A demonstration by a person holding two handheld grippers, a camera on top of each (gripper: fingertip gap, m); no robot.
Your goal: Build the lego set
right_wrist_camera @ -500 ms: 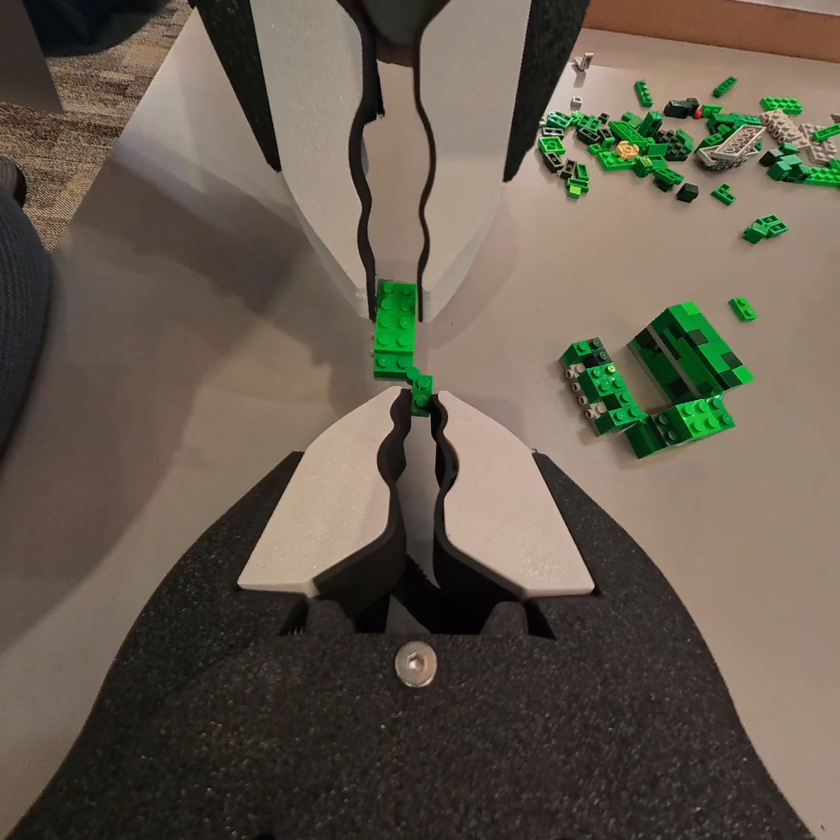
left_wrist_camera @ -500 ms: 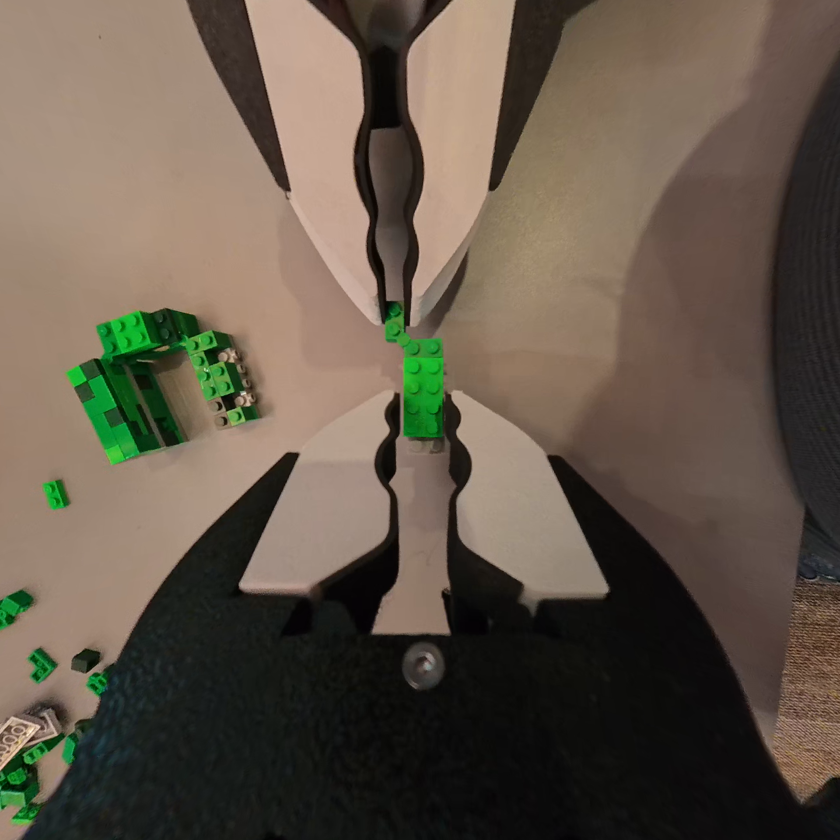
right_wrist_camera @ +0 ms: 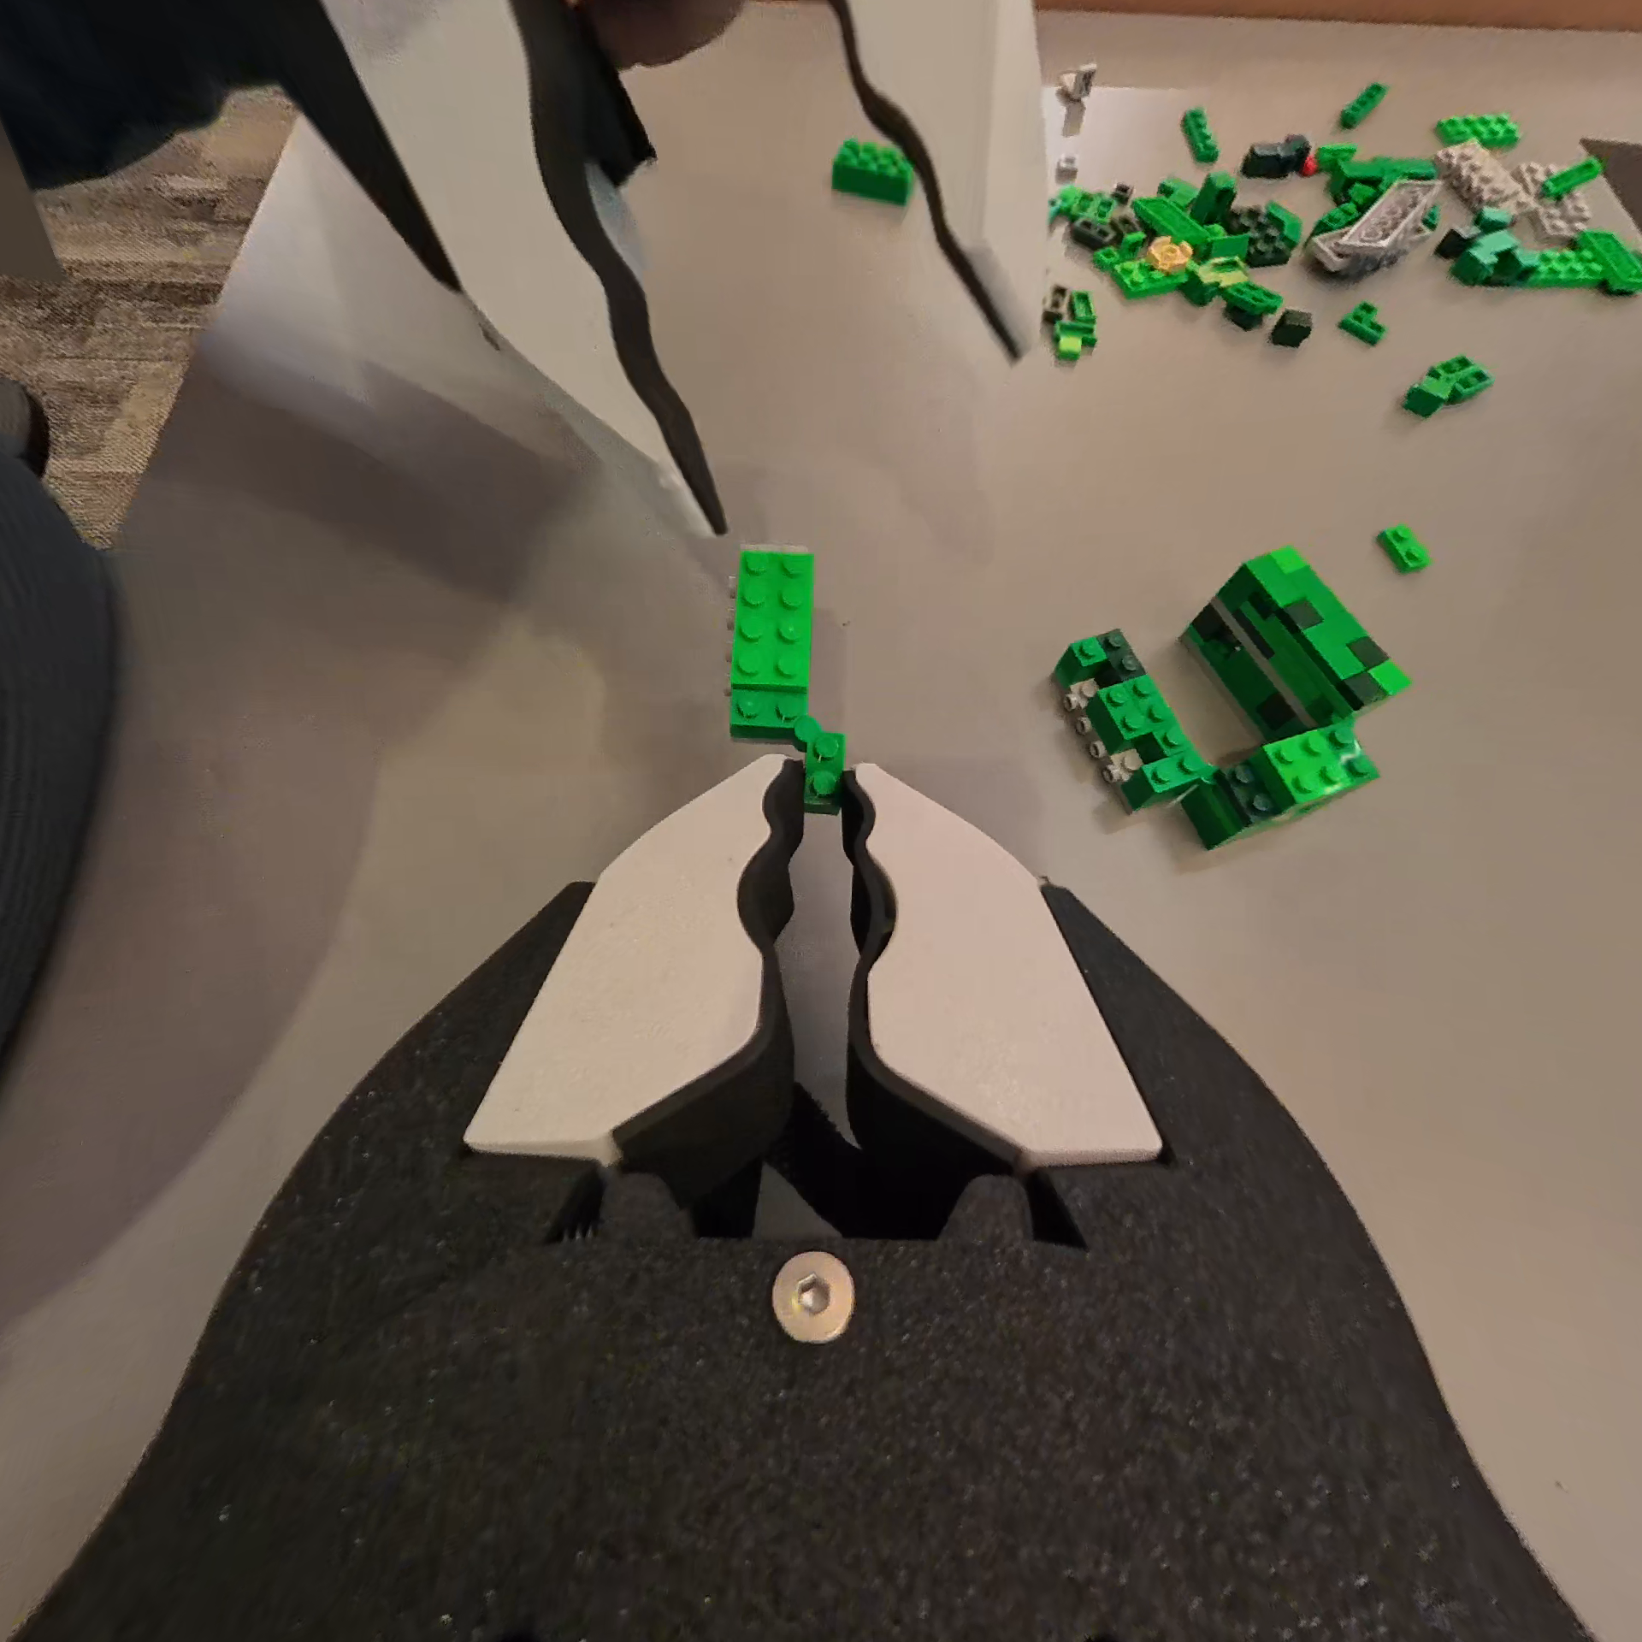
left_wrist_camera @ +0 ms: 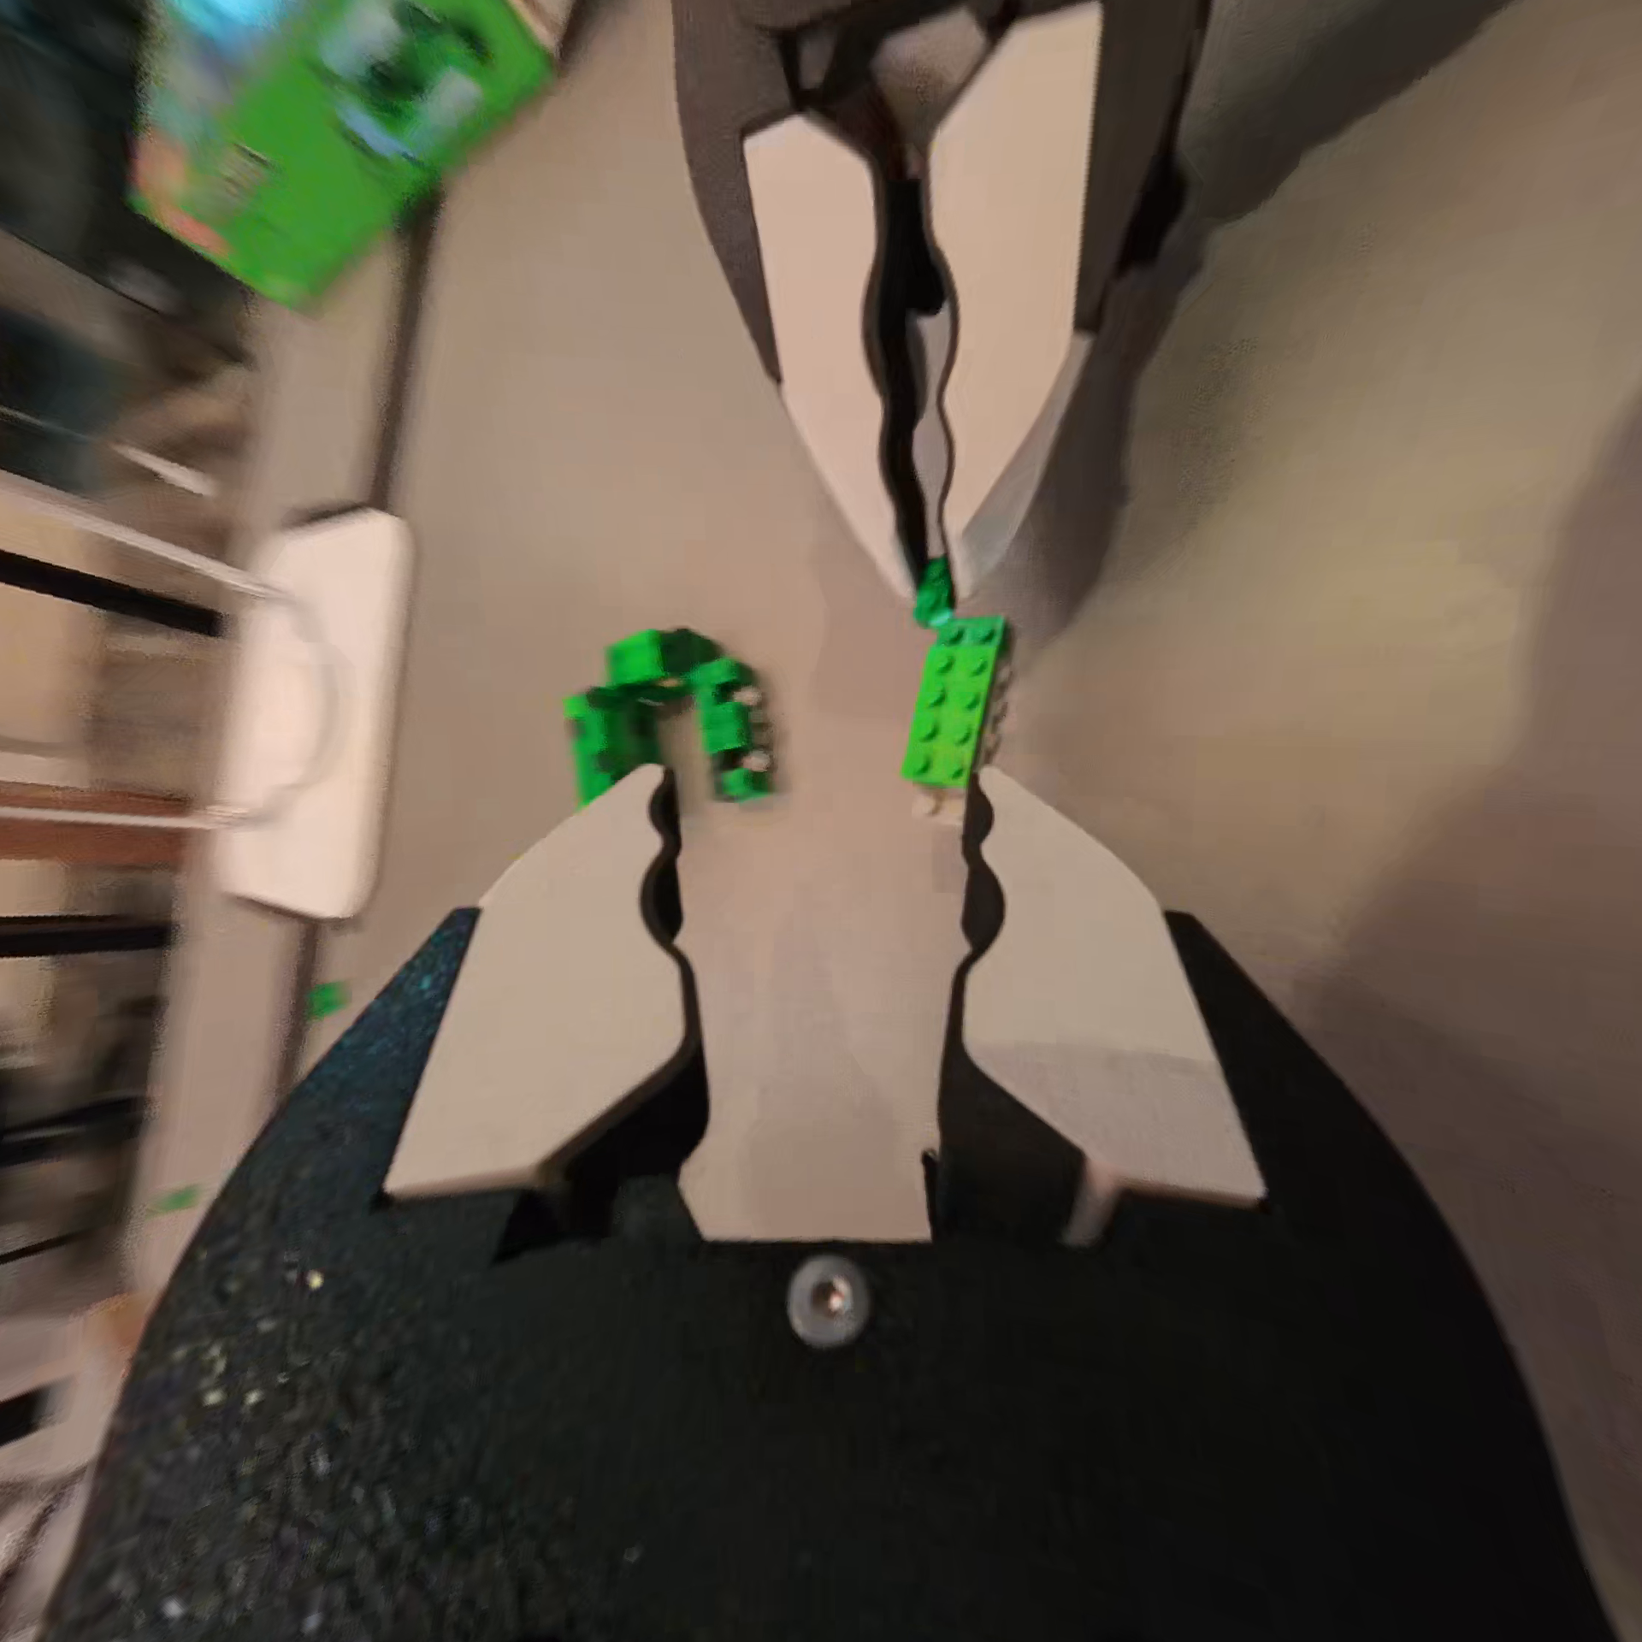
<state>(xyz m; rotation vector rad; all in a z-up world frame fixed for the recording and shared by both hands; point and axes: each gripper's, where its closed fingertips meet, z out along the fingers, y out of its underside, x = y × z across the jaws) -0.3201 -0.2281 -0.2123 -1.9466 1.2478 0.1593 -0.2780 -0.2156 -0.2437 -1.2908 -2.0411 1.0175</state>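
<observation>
Two grippers are in view: the right gripper (right_wrist_camera: 824, 775) and the left gripper (left_wrist_camera: 822, 782). One small green brick assembly (right_wrist_camera: 771, 635) sits between them. To the right of that assembly lies one larger U-shaped green build (right_wrist_camera: 1244, 702). Beyond the build lies one scattered pile of loose bricks (right_wrist_camera: 1333, 222), too many to count, with four or so stray green pieces around it.

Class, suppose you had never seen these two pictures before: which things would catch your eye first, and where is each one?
First, the small green brick assembly in mid-frame, pinched at its narrow end by the right hand-held gripper, while the left hand-held gripper stands wide open beside it. Next, the half-built green model lying on the table to the right, and the scattered pile of loose bricks at the far right.
</observation>
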